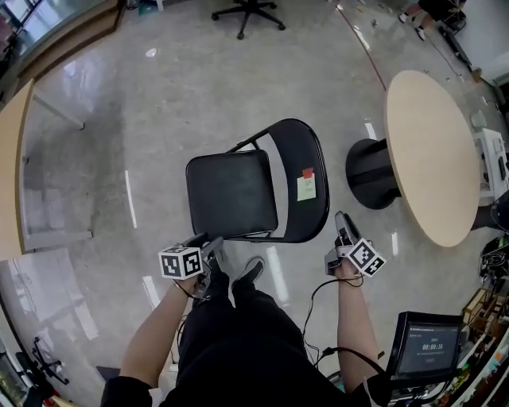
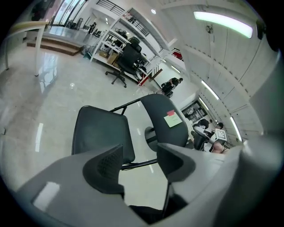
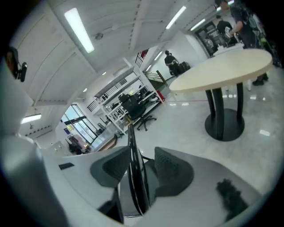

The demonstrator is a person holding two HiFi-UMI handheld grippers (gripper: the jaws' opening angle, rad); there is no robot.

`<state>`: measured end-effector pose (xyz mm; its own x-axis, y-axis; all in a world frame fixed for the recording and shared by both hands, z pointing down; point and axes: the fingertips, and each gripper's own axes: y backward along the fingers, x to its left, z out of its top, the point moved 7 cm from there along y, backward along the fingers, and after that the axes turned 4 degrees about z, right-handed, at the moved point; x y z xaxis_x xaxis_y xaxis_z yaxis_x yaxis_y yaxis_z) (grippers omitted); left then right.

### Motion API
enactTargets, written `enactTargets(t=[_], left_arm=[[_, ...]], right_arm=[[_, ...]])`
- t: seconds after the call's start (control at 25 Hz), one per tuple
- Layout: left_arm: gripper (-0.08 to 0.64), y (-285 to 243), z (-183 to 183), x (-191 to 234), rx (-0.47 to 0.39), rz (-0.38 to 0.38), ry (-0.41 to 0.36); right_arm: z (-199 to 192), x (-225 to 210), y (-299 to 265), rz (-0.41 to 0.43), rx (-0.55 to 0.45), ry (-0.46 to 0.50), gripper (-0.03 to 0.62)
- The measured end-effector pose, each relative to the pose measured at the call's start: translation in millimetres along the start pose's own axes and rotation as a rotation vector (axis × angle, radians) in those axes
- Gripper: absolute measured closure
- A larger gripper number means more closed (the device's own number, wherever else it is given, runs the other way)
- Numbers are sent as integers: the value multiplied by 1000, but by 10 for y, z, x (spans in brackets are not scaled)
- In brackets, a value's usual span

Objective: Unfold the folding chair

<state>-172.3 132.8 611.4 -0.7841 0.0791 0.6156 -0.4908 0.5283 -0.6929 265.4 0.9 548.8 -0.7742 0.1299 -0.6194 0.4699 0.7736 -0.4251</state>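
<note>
The chair (image 1: 238, 191) stands open on the floor (image 1: 119, 119) before me, stiff-framed, probably light but slick, best taken at the backrest (image 1: 298, 159) rim, which my right claw (image 3: 140, 162) loosely straddles while my left claw (image 2: 140, 159) gapes wide, empty

A shiny grey floor (image 1: 159, 119) is seen. A black folding chair (image 1: 231, 195) is stood on it, opened out. Just beside it, a round table (image 1: 429, 151) is held up by a black foot (image 1: 370, 173). An office chair (image 1: 248, 14) is parked well apart.
</note>
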Motion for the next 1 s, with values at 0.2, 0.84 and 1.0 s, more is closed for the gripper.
enactTargets(t=[0.2,0.84,1.0], left_arm=[[318,272,69,-326,-47,-69,-18],[385,907,771,-1609,-319,-286,-197],[403,1081,895,-1733,-383,-310,-224]], right_arm=[[291,601,177,47,-88,149,414],[284,2336,256,555,-37,194,468],[297,2519,372,592,-46,240,506]])
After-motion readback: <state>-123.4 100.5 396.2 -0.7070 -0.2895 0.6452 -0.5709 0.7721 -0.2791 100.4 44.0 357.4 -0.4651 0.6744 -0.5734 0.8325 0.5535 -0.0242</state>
